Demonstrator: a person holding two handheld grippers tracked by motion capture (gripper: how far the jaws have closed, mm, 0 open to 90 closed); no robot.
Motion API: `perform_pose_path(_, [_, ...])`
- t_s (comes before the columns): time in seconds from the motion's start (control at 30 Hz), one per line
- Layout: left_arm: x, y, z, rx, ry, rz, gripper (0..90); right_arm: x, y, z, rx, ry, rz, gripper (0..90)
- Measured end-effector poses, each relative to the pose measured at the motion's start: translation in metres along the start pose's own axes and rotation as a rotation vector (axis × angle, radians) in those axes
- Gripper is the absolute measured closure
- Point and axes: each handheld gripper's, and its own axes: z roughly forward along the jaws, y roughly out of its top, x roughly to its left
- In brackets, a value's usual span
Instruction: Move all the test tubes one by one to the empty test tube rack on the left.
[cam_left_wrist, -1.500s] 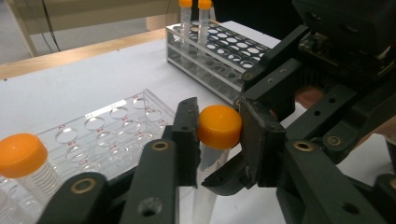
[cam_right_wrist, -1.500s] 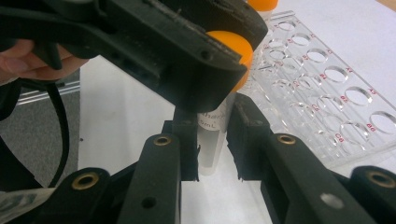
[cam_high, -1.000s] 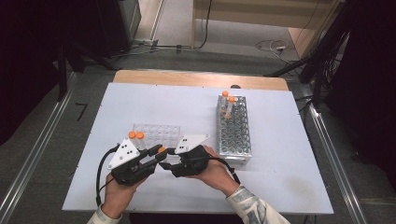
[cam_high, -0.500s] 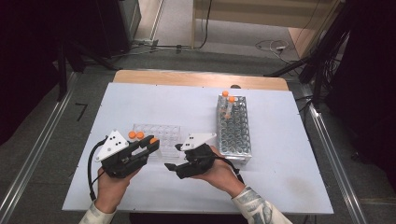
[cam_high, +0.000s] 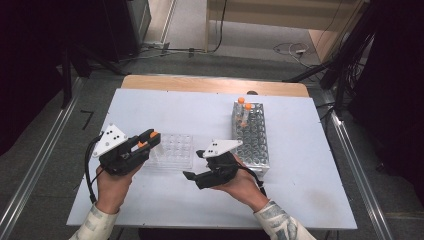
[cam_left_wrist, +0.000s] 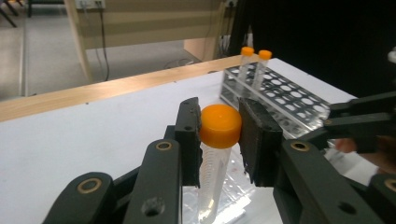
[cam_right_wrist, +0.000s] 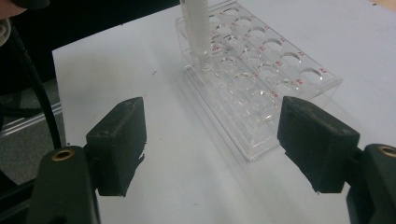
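My left gripper (cam_left_wrist: 218, 140) is shut on a clear tube with an orange cap (cam_left_wrist: 219, 125), gripped just under the cap and held upright. In the high view this gripper (cam_high: 151, 140) hangs over the left end of a clear plastic rack (cam_high: 175, 152). The tube's lower part (cam_right_wrist: 198, 25) shows at that clear rack's (cam_right_wrist: 261, 79) far corner; I cannot tell whether its tip is in a well. My right gripper (cam_right_wrist: 217, 140) is open; its jaws have just been opening and nothing is between them. It sits low beside the rack (cam_high: 190, 176).
A metal rack (cam_high: 252, 137) stands to the right with two orange-capped tubes (cam_high: 244, 106) at its far end, also seen from the left gripper (cam_left_wrist: 280, 93). The white table (cam_high: 300, 200) ends in a wooden strip (cam_high: 210, 85) at the back.
The two grippers, close together a second ago, have come apart. The left one has moved left and up with the tube. The right gripper's jaws have spread.
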Motion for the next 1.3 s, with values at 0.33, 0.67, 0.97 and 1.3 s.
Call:
perform_pose_path(0.33, [0.008, -0.006, 0.013, 0.03, 0.02, 0.019, 70.3, -0.002, -0.001, -0.004, -0.001, -0.004, 0.013, 22.3])
perform_pose_path(0.67, [0.01, -0.027, 0.024, 0.093, 0.02, 0.039, 70.1, -0.005, -0.001, -0.006, -0.012, -0.007, 0.013, 22.3])
perform_pose_path(0.97, [0.009, -0.032, 0.025, 0.107, 0.019, 0.059, 59.2, -0.005, -0.002, -0.007, -0.014, -0.007, 0.012, 22.3])
perform_pose_path(1.3, [0.0, -0.033, 0.022, 0.083, 0.043, 0.047, 27.8, -0.015, -0.005, -0.019, -0.04, -0.051, 0.028, 21.8])
